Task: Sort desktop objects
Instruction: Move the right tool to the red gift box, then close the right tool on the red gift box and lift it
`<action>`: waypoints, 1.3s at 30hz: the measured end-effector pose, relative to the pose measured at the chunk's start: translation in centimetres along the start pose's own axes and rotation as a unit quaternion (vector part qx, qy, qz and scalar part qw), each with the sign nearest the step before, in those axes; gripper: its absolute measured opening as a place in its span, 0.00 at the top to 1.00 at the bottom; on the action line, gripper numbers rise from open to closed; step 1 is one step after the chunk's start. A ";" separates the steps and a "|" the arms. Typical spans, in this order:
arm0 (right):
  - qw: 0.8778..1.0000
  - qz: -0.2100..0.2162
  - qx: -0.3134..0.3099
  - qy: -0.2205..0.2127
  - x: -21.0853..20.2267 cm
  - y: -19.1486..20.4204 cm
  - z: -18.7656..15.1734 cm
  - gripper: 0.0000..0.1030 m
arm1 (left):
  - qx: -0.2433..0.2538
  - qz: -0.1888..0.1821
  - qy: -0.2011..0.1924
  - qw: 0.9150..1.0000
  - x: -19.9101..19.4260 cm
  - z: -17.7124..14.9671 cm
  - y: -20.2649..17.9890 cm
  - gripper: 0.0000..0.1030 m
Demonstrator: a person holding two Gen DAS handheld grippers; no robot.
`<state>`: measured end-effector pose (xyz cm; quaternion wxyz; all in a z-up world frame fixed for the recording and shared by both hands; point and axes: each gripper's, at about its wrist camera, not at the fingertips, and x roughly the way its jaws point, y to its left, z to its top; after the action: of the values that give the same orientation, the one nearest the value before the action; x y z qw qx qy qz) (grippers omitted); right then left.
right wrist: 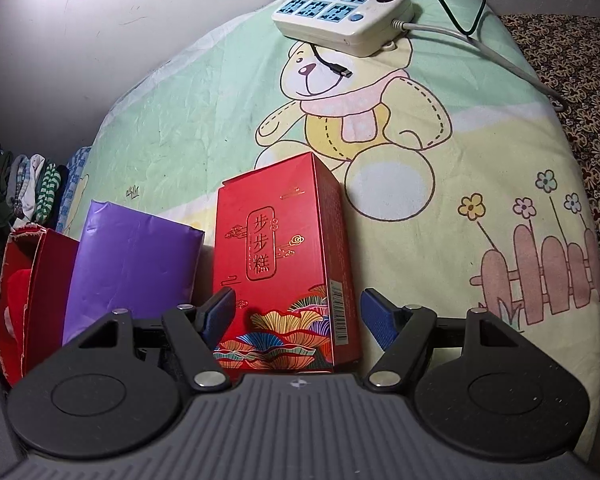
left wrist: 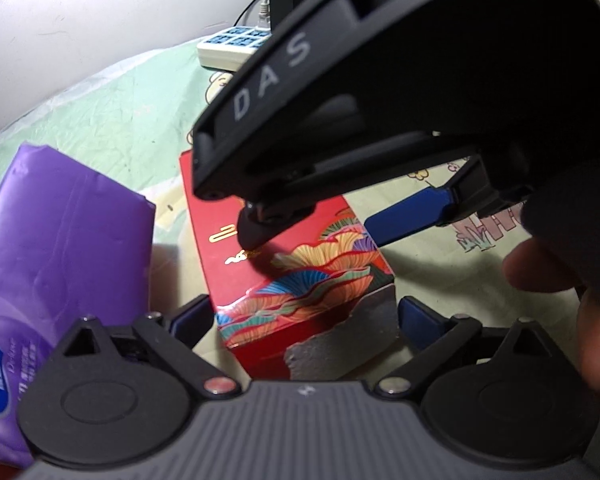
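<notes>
Clothes pile [right wrist: 24, 188] at far left edge. Torn red carton [right wrist: 28, 300] next, then purple tissue pack [right wrist: 136, 268] just beside it, both lined up on bear-print cloth [right wrist: 204, 120]. Red box [right wrist: 284, 264] lies flat just right of pack, not yet shifted. Left gripper [left wrist: 304, 316] straddles box's near end, jaws released, pads clear. Right gripper [right wrist: 298, 312] also straddles box, jaws apart, left pad close to box side, no firm grip visible. Power strip [right wrist: 344, 16] at far edge untouched. Sorting looks partly done; box and strip remain.
</notes>
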<state>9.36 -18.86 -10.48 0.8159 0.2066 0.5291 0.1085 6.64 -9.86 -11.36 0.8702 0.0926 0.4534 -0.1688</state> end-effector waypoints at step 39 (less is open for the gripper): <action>0.998 0.035 0.009 0.051 -1.0 -2.2 -5.8 0.28 | 0.043 -0.079 0.019 0.996 -6.8 -4.1 -0.2 0.12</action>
<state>3.61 -19.93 -12.65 0.7820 0.2261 0.5630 0.1425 -0.15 -7.34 -8.14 0.8407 0.0972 0.4679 -0.2548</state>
